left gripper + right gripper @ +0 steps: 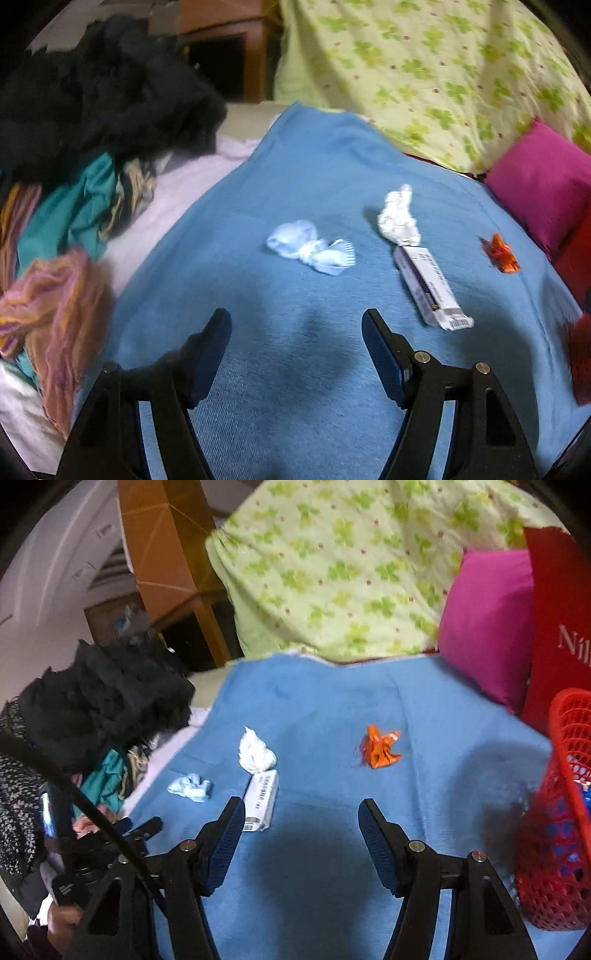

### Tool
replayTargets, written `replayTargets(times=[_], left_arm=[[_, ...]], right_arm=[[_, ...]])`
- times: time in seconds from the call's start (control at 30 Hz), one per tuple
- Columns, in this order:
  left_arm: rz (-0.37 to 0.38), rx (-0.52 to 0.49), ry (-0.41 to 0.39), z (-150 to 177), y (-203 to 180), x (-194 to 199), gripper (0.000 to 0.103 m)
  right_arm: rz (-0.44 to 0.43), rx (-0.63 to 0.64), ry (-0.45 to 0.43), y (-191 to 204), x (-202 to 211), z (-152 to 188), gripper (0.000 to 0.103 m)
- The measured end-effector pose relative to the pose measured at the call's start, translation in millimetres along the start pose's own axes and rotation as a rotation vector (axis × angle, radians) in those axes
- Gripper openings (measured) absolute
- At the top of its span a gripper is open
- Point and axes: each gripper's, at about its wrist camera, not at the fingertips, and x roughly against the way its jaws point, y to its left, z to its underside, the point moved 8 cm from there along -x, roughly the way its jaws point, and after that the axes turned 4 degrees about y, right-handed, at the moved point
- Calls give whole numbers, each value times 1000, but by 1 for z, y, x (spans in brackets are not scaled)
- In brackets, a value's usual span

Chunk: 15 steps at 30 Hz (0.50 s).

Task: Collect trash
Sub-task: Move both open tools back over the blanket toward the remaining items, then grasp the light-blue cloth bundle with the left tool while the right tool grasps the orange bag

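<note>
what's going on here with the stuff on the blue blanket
A person is collecting trash off a blue blanket with two handheld grippers. Both the left gripper and right gripper hover with jaws open, holding nothing. Lying loose are a pale blue wrapper, a crumpled white tissue, a small carton and an orange wrapper. A red mesh basket stands at the right.

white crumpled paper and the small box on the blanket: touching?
Touching. In the left wrist view the crumpled white paper sits right against the far end of the small box, no blue blanket showing between them.
</note>
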Motion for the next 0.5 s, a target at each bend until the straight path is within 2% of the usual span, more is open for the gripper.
replayTargets(times=[0.13,0.3,0.4,0.5], left_arm=[[22,69,30,-10,7,-18,74],[42,99,16,-30,3,-36,74],[89,117,39,-40,-6,-52,74],[94,122,49,-49,-15,-67,74]], right_arm=[[35,-34,43,-20,-30,-17,68],[82,-107,77,-56,-71,-42,68],[107,-157,81,-79,-88,-54,67],[116,-197,88,-98,-103,-62,64]])
